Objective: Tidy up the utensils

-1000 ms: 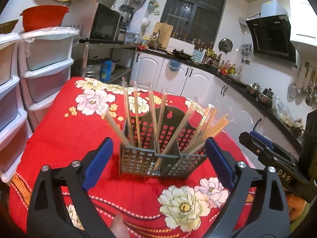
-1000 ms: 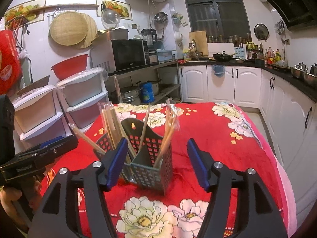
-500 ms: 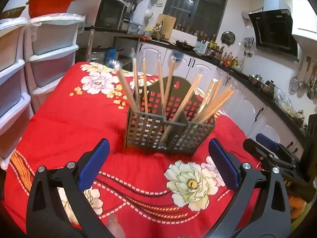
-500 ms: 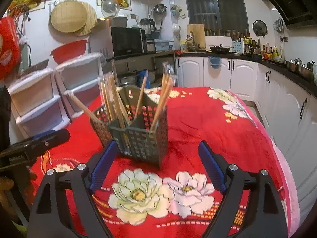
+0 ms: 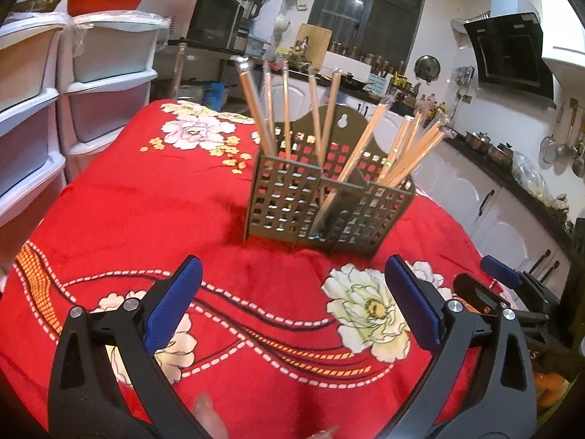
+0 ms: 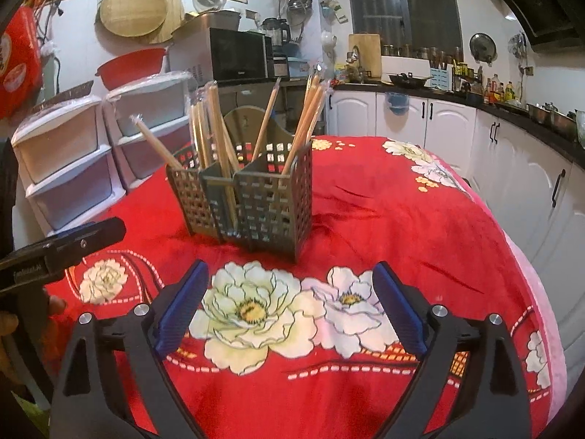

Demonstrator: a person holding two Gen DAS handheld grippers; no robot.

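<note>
slotted caddy [image 5: 325, 201] stands upright mid tabletop [image 5: 146, 201], wrapped chopsticks [image 5: 402, 150] leaning in its compartments, so sorting looks done. left gripper [image 5: 292, 292] and right gripper [image 6: 289, 300] near the caddy's front, clear of it; fingers spread, right's just opened wider, nothing between.
</note>
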